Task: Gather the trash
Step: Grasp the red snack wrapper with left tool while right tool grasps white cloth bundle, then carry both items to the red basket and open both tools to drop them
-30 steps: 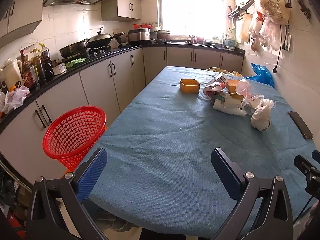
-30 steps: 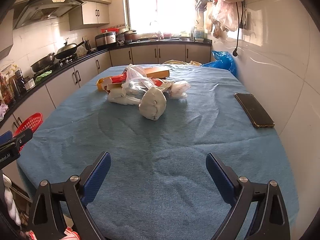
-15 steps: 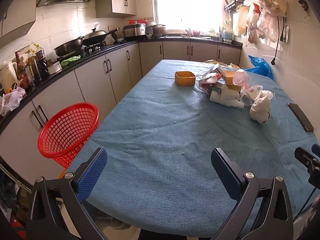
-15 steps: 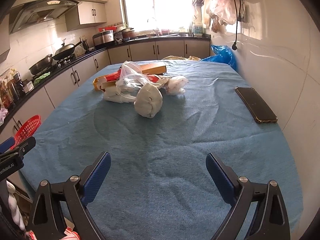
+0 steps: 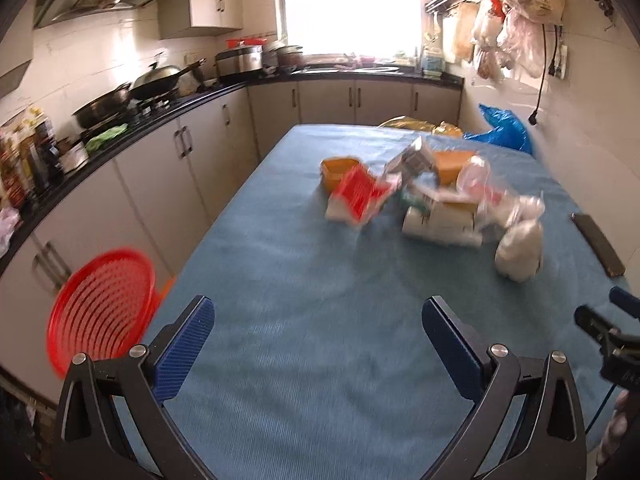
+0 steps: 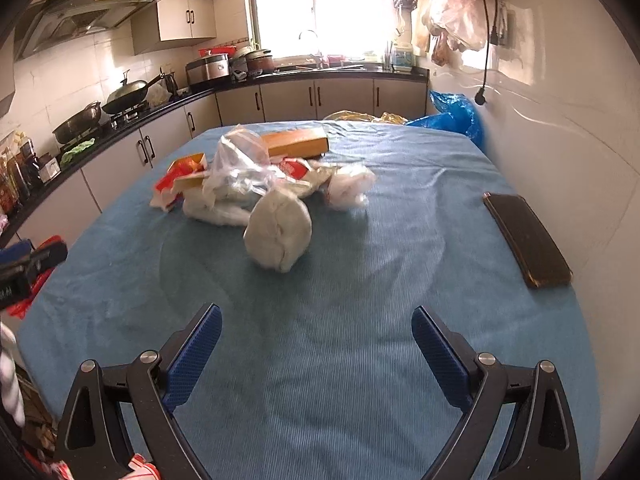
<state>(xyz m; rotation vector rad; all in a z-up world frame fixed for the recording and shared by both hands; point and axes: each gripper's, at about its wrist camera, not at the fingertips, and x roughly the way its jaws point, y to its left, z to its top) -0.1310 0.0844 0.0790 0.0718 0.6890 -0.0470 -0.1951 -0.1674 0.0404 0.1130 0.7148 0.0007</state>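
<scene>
A pile of trash lies mid-table on the blue cloth: a red and white carton [image 5: 358, 196], a white roll-shaped package [image 5: 438, 224], clear plastic bags [image 6: 240, 168], a long orange box [image 6: 296, 142] and a crumpled white wad [image 6: 278, 232], which also shows in the left wrist view [image 5: 520, 248]. A red mesh basket [image 5: 100, 304] stands on the floor left of the table. My left gripper [image 5: 318, 348] is open and empty over the near table. My right gripper [image 6: 316, 348] is open and empty, short of the wad.
A dark phone [image 6: 526, 238] lies near the table's right edge by the wall. An orange tub [image 5: 334, 168] sits behind the pile. A blue bag [image 6: 452, 118] lies at the far end. Counters with pans run along the left.
Both grippers have moved forward over the table toward the pile, which looks larger now. The basket has slid toward the left edge of the left view. Both stay open.
</scene>
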